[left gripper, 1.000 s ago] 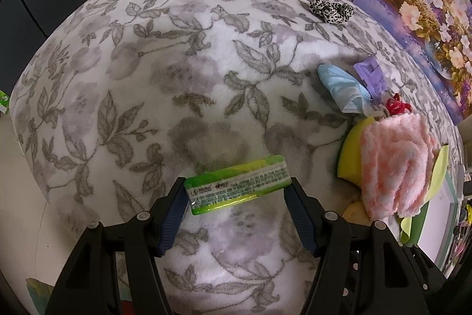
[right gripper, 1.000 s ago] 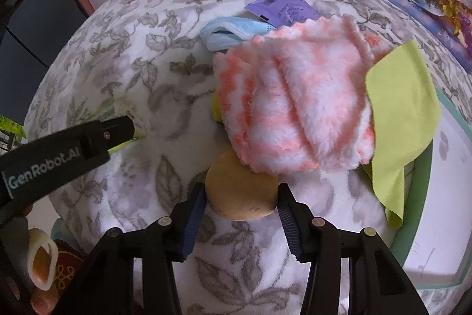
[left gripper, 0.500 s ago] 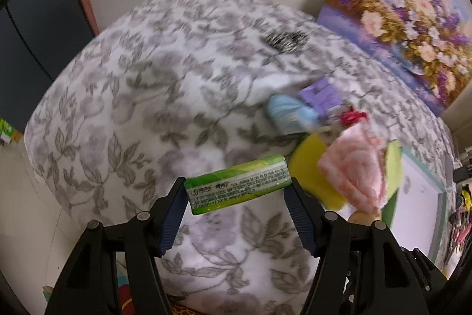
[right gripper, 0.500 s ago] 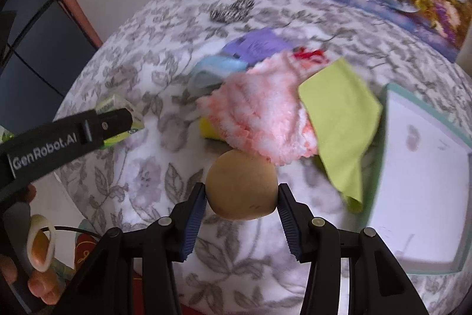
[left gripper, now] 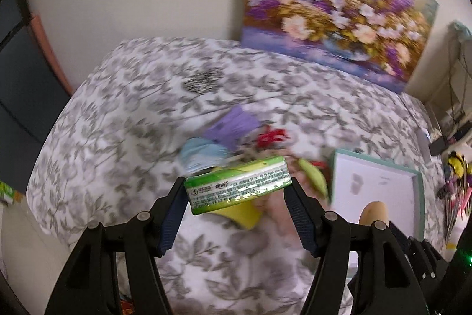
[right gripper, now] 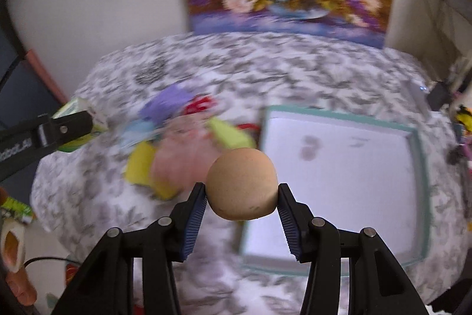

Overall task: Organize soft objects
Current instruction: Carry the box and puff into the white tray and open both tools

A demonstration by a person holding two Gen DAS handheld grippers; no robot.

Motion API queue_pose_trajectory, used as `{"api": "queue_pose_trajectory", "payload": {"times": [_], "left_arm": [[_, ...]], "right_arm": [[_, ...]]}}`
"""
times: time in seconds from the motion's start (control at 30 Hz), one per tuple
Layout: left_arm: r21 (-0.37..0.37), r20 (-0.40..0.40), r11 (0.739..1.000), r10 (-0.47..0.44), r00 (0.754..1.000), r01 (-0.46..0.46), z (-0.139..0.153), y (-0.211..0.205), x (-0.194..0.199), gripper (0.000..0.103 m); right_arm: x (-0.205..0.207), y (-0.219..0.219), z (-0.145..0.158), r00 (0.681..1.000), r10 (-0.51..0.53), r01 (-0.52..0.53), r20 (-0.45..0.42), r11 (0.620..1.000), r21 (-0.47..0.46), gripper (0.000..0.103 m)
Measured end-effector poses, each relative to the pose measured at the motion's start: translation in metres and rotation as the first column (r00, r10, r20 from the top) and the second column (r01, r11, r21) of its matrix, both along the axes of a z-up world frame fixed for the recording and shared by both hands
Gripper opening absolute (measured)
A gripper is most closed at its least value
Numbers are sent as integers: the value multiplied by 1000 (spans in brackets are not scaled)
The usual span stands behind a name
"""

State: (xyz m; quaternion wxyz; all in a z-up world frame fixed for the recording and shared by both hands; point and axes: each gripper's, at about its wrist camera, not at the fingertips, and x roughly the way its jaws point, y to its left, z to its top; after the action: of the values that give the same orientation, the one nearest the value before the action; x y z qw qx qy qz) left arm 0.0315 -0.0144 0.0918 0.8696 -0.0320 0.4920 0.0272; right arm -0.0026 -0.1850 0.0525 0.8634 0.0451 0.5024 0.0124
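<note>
My left gripper [left gripper: 237,191] is shut on a green tissue pack [left gripper: 238,186] and holds it in the air above the floral blanket [left gripper: 141,114]. My right gripper [right gripper: 241,197] is shut on a tan round sponge [right gripper: 241,183], lifted near the left edge of the teal-rimmed white tray [right gripper: 419,185]. A pile of soft things lies left of the tray: a pink fluffy cloth [right gripper: 180,155], a yellow sponge [right gripper: 141,164], a green cloth [right gripper: 230,135], a blue mask [left gripper: 203,152] and a purple packet [left gripper: 233,123]. The left gripper shows in the right wrist view [right gripper: 59,129].
A leopard scrunchie [left gripper: 203,78] lies far back on the blanket. A red item [left gripper: 270,136] sits behind the pile. A flower painting [left gripper: 333,11] leans on the back wall. The tray [left gripper: 419,182] is right of the pile; clutter lies beyond the bed's right edge.
Both grippers have risen and drawn back from the blanket with their loads. The view has swung right, bringing the tray and the painting into sight.
</note>
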Motion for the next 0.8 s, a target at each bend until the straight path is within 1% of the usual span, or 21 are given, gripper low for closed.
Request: {"api": "queue_pose_trajectory", "payload": {"times": [0.07, 0.17, 0.3, 0.37, 0.53, 0.63, 0.8], "left_arm": [[13, -7, 999, -36, 999, 36, -2, -24, 5, 68], [12, -24, 997, -81, 996, 81, -12, -50, 10, 68], [18, -66, 991, -135, 989, 136, -32, -87, 17, 68], [18, -86, 987, -160, 983, 162, -43, -105, 22, 68], [5, -130, 980, -198, 972, 200, -63, -132, 32, 68], [3, -148, 974, -223, 963, 226, -73, -149, 38, 68], [-1, -161, 966, -254, 954, 257, -84, -170, 47, 68]], "right_arm": [[4, -17, -4, 999, -43, 42, -9, 999, -30, 52], [10, -44, -16, 994, -96, 96, -43, 995, -19, 52], [16, -83, -36, 976, -198, 195, -92, 980, -40, 52], [16, -99, -42, 967, -235, 232, -102, 972, -38, 52], [17, -142, -53, 934, -333, 334, -127, 943, -13, 52], [21, -160, -58, 915, -379, 378, -141, 925, -28, 52], [24, -184, -62, 891, -430, 427, -143, 903, -55, 52]]}}
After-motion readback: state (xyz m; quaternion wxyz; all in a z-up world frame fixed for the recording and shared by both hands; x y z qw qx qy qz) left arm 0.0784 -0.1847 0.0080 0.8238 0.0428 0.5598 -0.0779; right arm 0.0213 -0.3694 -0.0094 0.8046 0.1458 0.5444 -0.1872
